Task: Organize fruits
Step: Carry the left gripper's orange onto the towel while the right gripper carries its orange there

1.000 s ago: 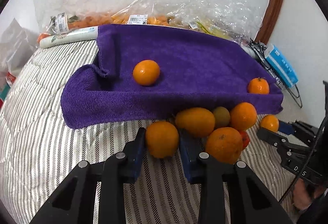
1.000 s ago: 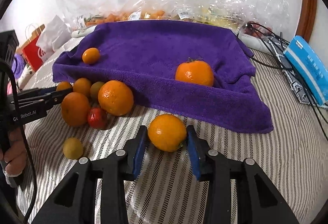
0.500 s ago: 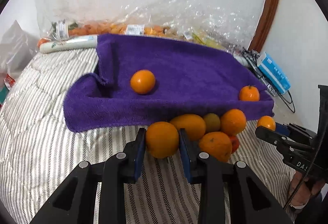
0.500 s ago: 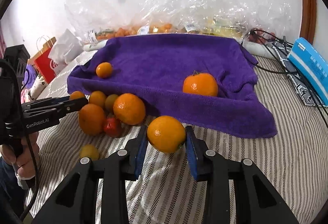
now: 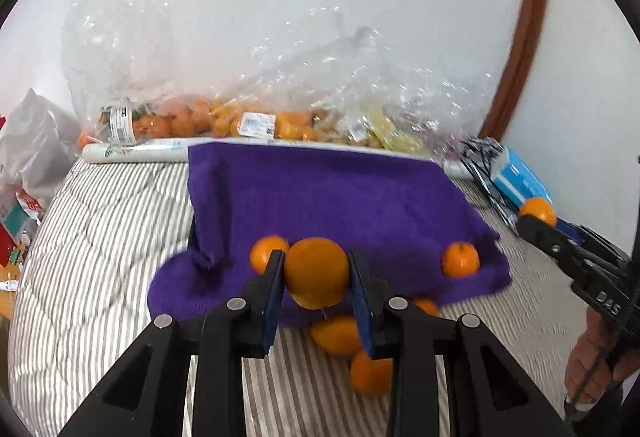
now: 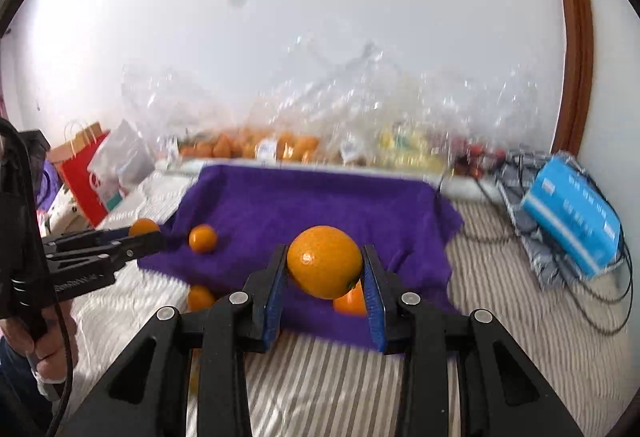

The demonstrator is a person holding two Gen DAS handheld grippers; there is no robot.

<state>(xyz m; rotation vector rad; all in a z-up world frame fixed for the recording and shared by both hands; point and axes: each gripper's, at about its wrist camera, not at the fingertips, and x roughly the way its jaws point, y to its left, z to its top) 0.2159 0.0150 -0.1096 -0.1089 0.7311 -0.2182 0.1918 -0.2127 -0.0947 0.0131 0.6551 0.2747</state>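
1. A striped quilt [image 5: 100, 257] lies below a white wall, with a purple towel [image 5: 328, 197] spread just beyond both sets of jaws.
2. The left gripper [image 5: 316, 277] clamps an orange [image 5: 316, 271] between its blue pads.
3. The right gripper [image 6: 325, 269] squeezes a second orange [image 6: 325, 261]; lettering "DAS" shows on its body in the left view.
4. A small mandarin [image 5: 460, 259] rests on the towel, right of the left jaws.

Both wrist views face the purple towel [image 5: 332, 197] from nearby.
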